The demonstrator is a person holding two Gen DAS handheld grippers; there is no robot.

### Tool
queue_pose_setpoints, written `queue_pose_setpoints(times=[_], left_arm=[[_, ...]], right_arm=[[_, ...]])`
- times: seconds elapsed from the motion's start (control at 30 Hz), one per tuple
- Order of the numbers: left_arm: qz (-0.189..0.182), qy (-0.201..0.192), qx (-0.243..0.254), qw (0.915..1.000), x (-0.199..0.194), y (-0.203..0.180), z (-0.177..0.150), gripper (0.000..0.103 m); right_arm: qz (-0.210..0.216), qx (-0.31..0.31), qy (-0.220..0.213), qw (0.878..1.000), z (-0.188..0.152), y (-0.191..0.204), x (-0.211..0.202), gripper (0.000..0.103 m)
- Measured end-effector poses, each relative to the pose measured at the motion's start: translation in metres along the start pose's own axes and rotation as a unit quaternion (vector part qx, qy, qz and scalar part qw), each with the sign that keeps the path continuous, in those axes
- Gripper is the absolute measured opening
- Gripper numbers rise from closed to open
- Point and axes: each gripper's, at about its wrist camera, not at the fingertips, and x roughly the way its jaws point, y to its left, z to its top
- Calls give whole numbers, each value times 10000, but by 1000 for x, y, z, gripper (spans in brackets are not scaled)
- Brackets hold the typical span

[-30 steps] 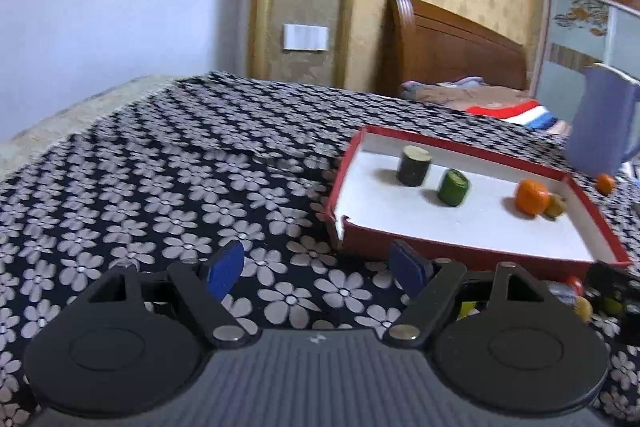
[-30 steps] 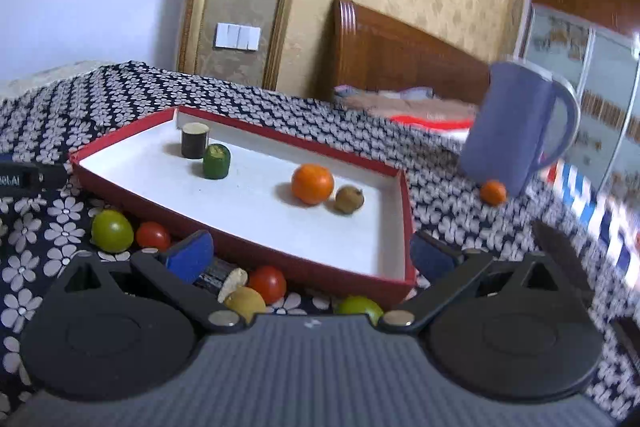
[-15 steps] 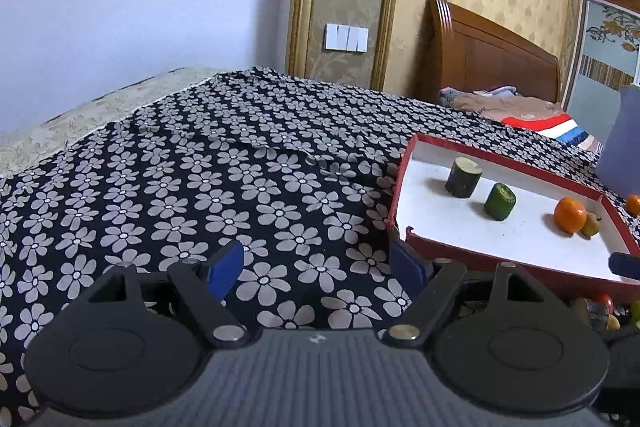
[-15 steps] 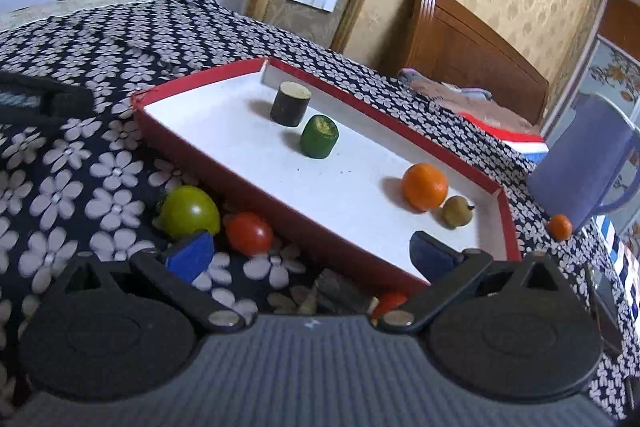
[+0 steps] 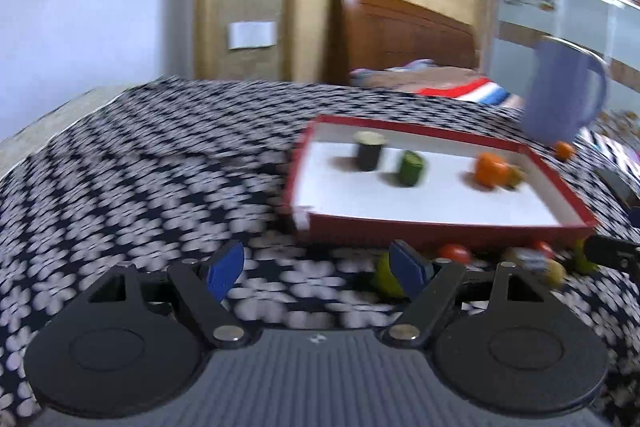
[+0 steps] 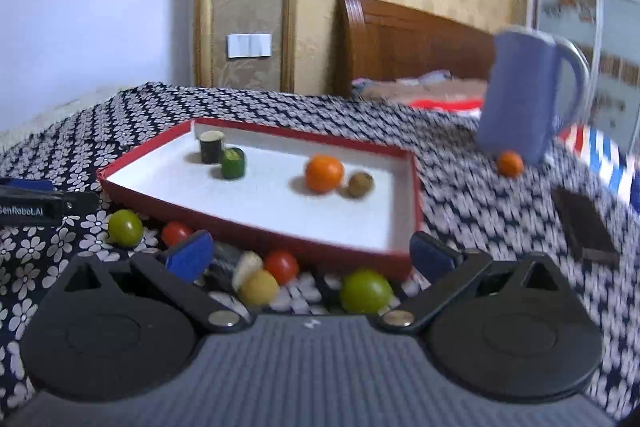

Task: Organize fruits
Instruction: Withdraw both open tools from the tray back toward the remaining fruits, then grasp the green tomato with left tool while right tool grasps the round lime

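A red tray point(image 6: 256, 231) with a white floor holds a dark cylinder point(image 6: 211, 147), a green cylinder point(image 6: 233, 163), an orange point(image 6: 324, 173) and a small brown fruit point(image 6: 360, 185). Loose fruits lie in front of it: a green one point(image 6: 125, 227), red ones point(image 6: 176, 231) point(image 6: 281, 265), a yellow one point(image 6: 259, 287), another green one point(image 6: 365, 291). My right gripper point(image 6: 310, 255) is open and empty above them. My left gripper point(image 5: 316, 265) is open and empty, left of the tray point(image 5: 440, 227); a green fruit point(image 5: 384, 273) is at its right finger.
A blue-grey pitcher point(image 6: 524, 99) stands behind the tray on the right, with a small orange point(image 6: 510, 163) at its foot. A dark flat object point(image 6: 582, 227) lies on the right. The flowered cloth point(image 5: 140, 187) covers the table. A wooden headboard stands behind.
The left view has swung right and nearer the tray, with motion blur. The right gripper has pulled back and levelled, so the pitcher and more loose fruits show. Both grippers stay open.
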Motion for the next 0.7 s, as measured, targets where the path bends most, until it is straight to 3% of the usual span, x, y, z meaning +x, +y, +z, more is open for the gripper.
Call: queue_pose_setpoints(times=[0.23,0.3,0.33,0.7], left_arm=[[-161,177,713,9972,12,-39,-5,80],[-171,233,822,9962,16,-43,-6,80],[-190,255,836,9960,18,-43,-6,80],[-340,476,810,9950,33,-38,2,80]], right_arm=[[-424,-269,279,9983,-15,-12,14,103],[-442,-256,340,9981,-16,-17,17,98],[-391,-231,403,9982,-17,-20,19,89],[-331,-206,580,9976,-16,-25,35,84]])
